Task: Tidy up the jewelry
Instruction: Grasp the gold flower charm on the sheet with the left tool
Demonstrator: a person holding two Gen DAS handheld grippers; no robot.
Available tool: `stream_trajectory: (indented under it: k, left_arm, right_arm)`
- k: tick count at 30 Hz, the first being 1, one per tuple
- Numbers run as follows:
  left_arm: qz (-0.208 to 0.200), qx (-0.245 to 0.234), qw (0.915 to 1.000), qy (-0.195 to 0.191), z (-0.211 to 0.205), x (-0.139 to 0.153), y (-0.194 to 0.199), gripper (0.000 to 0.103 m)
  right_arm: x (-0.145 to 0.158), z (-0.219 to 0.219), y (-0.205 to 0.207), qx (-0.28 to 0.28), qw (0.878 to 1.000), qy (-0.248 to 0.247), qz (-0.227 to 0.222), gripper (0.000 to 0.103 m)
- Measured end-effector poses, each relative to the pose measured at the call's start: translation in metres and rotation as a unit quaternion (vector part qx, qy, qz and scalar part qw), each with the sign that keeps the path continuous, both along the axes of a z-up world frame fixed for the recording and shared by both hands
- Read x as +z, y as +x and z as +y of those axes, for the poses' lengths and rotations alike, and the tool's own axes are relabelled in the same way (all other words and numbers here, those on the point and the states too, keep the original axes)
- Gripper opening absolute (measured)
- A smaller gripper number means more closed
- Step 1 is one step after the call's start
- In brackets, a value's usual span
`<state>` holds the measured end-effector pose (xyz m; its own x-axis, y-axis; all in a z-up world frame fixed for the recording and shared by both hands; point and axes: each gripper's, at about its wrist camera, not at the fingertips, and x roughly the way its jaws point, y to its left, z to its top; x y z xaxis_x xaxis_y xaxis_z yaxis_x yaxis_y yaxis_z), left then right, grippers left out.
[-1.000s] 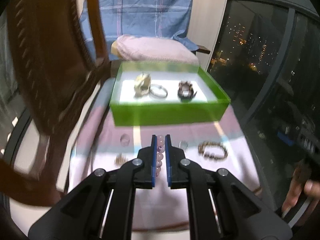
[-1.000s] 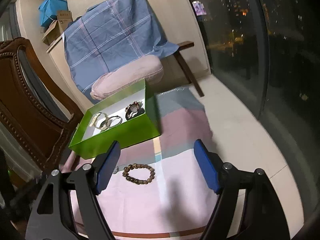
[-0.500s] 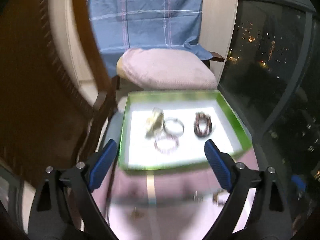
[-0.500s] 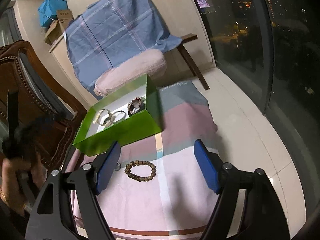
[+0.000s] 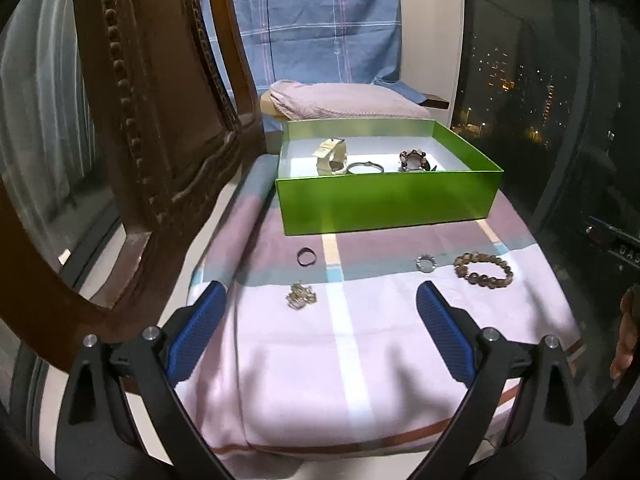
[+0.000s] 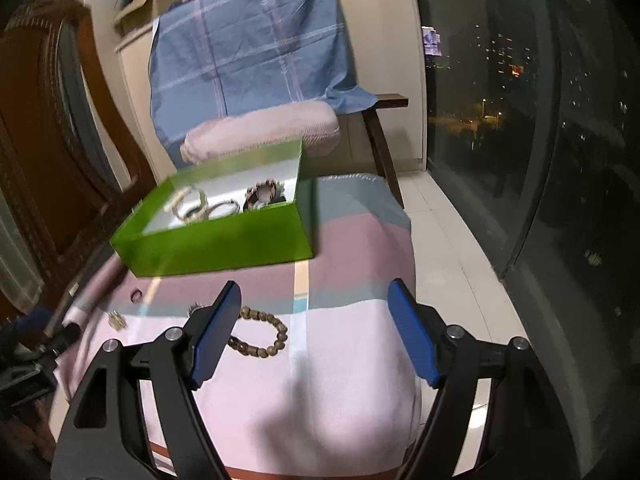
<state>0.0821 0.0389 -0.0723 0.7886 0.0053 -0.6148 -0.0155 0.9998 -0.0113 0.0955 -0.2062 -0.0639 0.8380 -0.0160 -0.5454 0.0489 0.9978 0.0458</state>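
Note:
A green box (image 5: pixel 384 200) (image 6: pixel 224 248) stands at the far end of a striped cloth. Inside lie a cream bangle (image 5: pixel 330 156), a thin silver bangle (image 5: pixel 365 167) and a dark bead bracelet (image 5: pixel 414 160). On the cloth lie a dark ring (image 5: pixel 307 257), a silver cluster piece (image 5: pixel 301 297), a small silver ring (image 5: pixel 425 262) and a brown bead bracelet (image 5: pixel 483 268) (image 6: pixel 260 332). My left gripper (image 5: pixel 320 320) is open and empty, low over the cloth's near part. My right gripper (image 6: pixel 312 320) is open and empty, just right of the brown bracelet.
A carved wooden chair back (image 5: pixel 152 120) rises close on the left. A pink cushion (image 5: pixel 344 98) and blue plaid cloth (image 5: pixel 320 20) sit behind the box. Dark window glass (image 6: pixel 560 160) runs along the right. The cloth's front edge (image 5: pixel 360 436) drops off near me.
My left gripper, shut on a pale bead bracelet a second ago, opened over the box and dropped it there, then pulled back low over the cloth. My right gripper moved closer to the brown bracelet.

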Motion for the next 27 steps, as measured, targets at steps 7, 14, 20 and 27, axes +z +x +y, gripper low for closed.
stream_trajectory:
  k: [7, 14, 20, 27]
  left_arm:
    - [0.012, 0.007, 0.9997, -0.019, 0.009, 0.003, 0.001, 0.095]
    - [0.022, 0.002, 0.9995, -0.023, 0.004, -0.002, 0.008, 0.095]
    - [0.031, 0.005, 0.9991, -0.030, 0.003, -0.004, 0.011, 0.095]
    - [0.035, 0.005, 0.9989, -0.030, 0.001, -0.006, 0.012, 0.095]
  right_arm:
    - [-0.003, 0.013, 0.000, 0.008, 1.000, -0.012, -0.012, 0.074]
    - [-0.005, 0.017, -0.001, 0.012, 0.999, -0.030, -0.007, 0.074]
    - [-0.006, 0.016, -0.003, 0.011, 0.999, -0.034, -0.003, 0.074]
    - [-0.007, 0.016, -0.003, 0.010, 0.999, -0.034, -0.001, 0.074]
